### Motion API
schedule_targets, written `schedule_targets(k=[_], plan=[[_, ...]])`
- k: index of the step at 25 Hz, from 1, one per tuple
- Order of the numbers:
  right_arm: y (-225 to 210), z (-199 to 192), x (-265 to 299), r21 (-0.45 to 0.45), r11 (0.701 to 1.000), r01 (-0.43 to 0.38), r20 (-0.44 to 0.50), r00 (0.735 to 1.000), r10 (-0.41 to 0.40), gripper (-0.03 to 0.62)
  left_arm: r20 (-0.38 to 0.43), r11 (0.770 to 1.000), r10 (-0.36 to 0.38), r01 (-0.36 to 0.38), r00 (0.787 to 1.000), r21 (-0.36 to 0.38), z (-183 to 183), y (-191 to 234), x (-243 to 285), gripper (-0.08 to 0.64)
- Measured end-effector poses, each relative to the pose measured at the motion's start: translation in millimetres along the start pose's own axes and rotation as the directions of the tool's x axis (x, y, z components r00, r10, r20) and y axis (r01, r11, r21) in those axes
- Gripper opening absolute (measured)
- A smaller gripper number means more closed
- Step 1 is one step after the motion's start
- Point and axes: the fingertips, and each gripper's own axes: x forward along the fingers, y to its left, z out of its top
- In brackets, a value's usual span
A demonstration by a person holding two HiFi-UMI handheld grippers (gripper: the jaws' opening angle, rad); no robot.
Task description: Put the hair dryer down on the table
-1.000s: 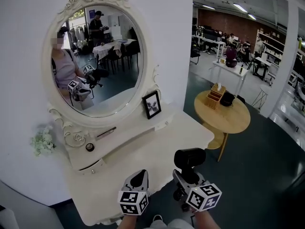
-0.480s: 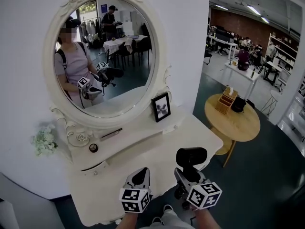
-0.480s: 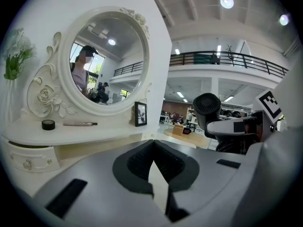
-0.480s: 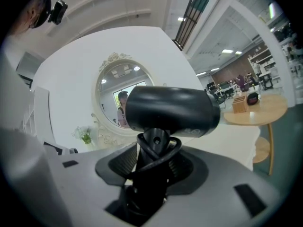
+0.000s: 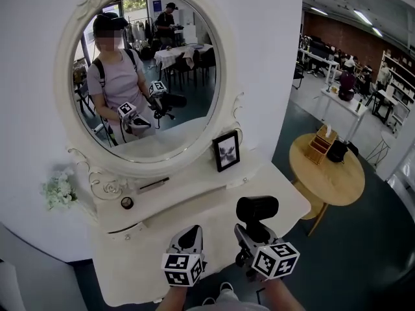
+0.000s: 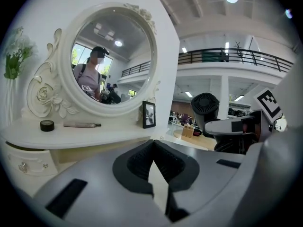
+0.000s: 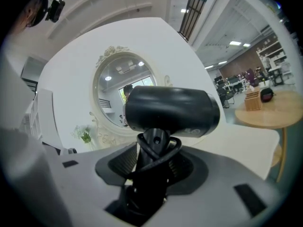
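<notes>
The black hair dryer point(image 5: 257, 210) stands upright in my right gripper point(image 5: 246, 237), which is shut on its handle with the cord wrapped round it. It hangs above the front right part of the white dressing table point(image 5: 194, 222). In the right gripper view the dryer's barrel point(image 7: 168, 110) lies crosswise above the jaws of the right gripper point(image 7: 154, 159). My left gripper point(image 5: 189, 241) is beside it to the left, shut on nothing. In the left gripper view that gripper's point(image 6: 152, 148) pads meet, and the dryer point(image 6: 206, 109) shows at the right.
An oval mirror point(image 5: 146, 76) backs the table's raised shelf, which carries a photo frame point(image 5: 226, 151), a small round jar point(image 5: 127, 203) and a thin stick point(image 5: 154, 184). White flowers point(image 5: 58, 190) sit at the left. A round wooden table point(image 5: 327, 173) stands to the right.
The dressing table and mirror have slid to the right and come nearer in the head view. Both grippers keep their places side by side, the dryer still held.
</notes>
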Motion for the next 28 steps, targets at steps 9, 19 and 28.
schedule_targets(k=[9,19,28], plan=[[-5.2,-7.2,35.2,-0.015,0.998,-0.068,-0.084,0.994,0.067,0.199,-0.011,0.997,0.072,-0.073,0.997,-0.021,-1.8,15.3,13.7,0.002],[-6.3,-36.6,64.4,-0.051,0.993,-0.102,-0.193,0.977,0.09,0.199,-0.031,0.987,0.134,-0.136,0.991,-0.085,-15.5,37.3,10.4,0.002],[0.1,-72.3,86.1,-0.073,0.986,-0.151,-0.317,0.941,0.12,0.198,-0.044,0.972,0.208,-0.212,0.977,-0.102,-25.2,56.5,-6.4,0.002]])
